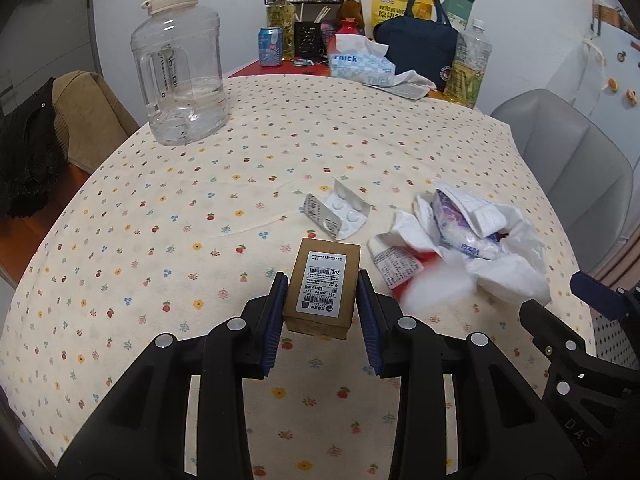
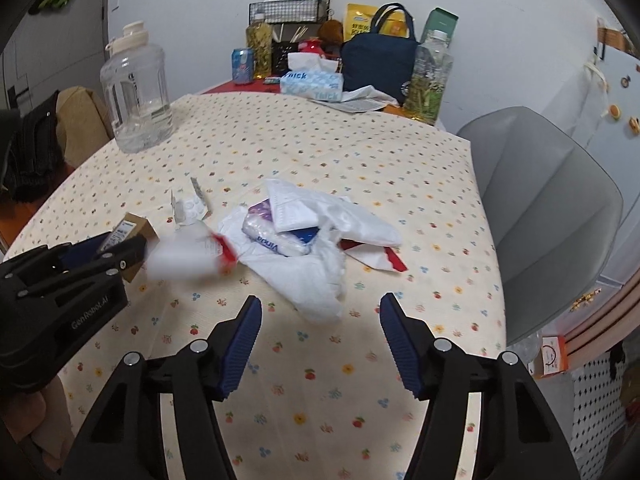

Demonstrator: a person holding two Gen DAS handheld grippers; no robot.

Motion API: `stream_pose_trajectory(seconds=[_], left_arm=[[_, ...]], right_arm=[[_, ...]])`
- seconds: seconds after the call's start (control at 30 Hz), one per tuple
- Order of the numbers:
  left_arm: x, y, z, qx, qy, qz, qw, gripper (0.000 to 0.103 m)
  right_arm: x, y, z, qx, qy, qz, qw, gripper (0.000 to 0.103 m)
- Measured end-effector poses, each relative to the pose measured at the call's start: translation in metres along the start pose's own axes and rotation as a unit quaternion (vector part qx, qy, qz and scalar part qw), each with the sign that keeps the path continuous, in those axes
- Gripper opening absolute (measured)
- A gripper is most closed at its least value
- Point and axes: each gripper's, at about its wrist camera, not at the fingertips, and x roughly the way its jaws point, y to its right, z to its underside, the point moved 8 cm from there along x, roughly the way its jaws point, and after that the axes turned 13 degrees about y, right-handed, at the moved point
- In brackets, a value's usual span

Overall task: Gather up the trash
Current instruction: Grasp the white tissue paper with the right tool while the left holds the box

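I'm over a round table (image 1: 168,208) with a flower-dotted cloth, clutter along the far wall. My left gripper (image 1: 322,300) is clenched on a small cardboard box (image 1: 324,288); only its own camera shows the shipping label facing up, with "206" legible. The right camera sees that box merely edge-on. My right gripper (image 2: 320,320) is spread with nothing between its pads, poised just short of the white plastic bag (image 2: 316,276) of trash mid-table; a wrapper inside reads "Vinda" upside down. A blister pack (image 1: 344,212) lies just beside it. The tissue box (image 2: 312,84) says "Thick".
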Motion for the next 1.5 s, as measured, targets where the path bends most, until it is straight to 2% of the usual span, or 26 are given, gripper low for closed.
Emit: stream_pose_trajectory(seconds=[0.17, 0.2, 0.23, 0.27, 0.33, 0.8, 0.93, 1.5], left_arm=[[0.004, -0.009, 0.003, -0.006, -0.005, -0.004, 1.0000, 0.035], [0.005, -0.010, 0.004, -0.007, -0.006, -0.004, 1.0000, 0.035], [0.006, -0.011, 0.004, -0.008, -0.007, -0.004, 0.9999, 0.035], [0.006, -0.012, 0.005, -0.009, -0.007, -0.003, 0.9999, 0.035], [0.006, -0.012, 0.005, -0.009, -0.007, -0.002, 0.9999, 0.035], [-0.017, 0.019, -0.007, 0.011, 0.015, 0.016, 0.9997, 0.035], [-0.030, 0.034, -0.011, 0.021, 0.025, 0.022, 0.9992, 0.035], [-0.073, 0.099, -0.023, 0.059, 0.065, 0.051, 0.9949, 0.035]], right_arm=[[0.014, -0.003, 0.002, -0.008, -0.010, 0.005, 1.000, 0.056], [0.018, -0.002, 0.004, -0.007, -0.014, 0.005, 1.000, 0.046], [0.022, -0.001, 0.005, -0.004, -0.019, 0.003, 1.000, 0.026], [0.024, 0.000, 0.007, 0.000, -0.026, -0.002, 1.000, 0.015], [0.026, 0.001, 0.009, 0.012, -0.030, -0.009, 0.999, 0.009], [-0.022, 0.026, 0.007, 0.051, -0.006, -0.004, 0.999, 0.007], [-0.039, 0.043, 0.005, 0.060, 0.007, 0.013, 0.998, 0.007], [-0.095, 0.112, 0.018, 0.121, 0.035, 0.040, 0.991, 0.007]])
